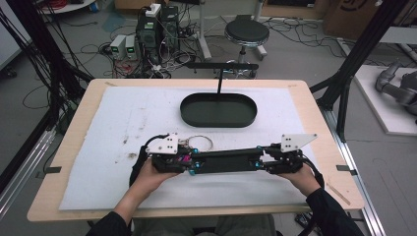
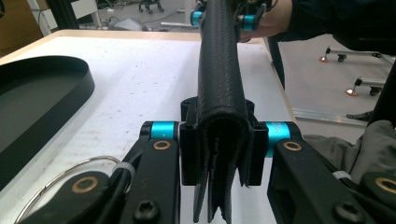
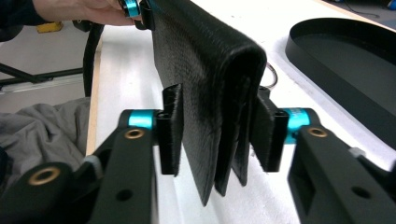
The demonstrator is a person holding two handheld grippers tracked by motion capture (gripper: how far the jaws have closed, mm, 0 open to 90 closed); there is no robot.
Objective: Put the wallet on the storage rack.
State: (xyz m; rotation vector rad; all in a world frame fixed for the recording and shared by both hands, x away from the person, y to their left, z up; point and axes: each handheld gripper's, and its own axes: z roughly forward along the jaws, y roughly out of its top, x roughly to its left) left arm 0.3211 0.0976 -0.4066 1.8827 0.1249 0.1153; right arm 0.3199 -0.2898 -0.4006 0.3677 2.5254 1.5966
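Observation:
A long black folded leather wallet (image 1: 226, 160) hangs level above the white mat, held by its two ends. My left gripper (image 1: 194, 164) is shut on its left end, and my right gripper (image 1: 258, 163) is shut on its right end. In the left gripper view the wallet (image 2: 222, 70) runs straight away from my jaws, fold on top, with its layered edges hanging down. In the right gripper view the wallet (image 3: 205, 70) sits between both pads (image 3: 171, 135), with its loose flaps dangling below.
A black oval tray (image 1: 219, 109) lies on the mat behind the wallet, with a thin T-shaped stand (image 1: 221, 66) rising at its far edge. A metal key ring (image 1: 199, 142) lies beside the left gripper. The white mat (image 1: 123, 123) covers most of the wooden table.

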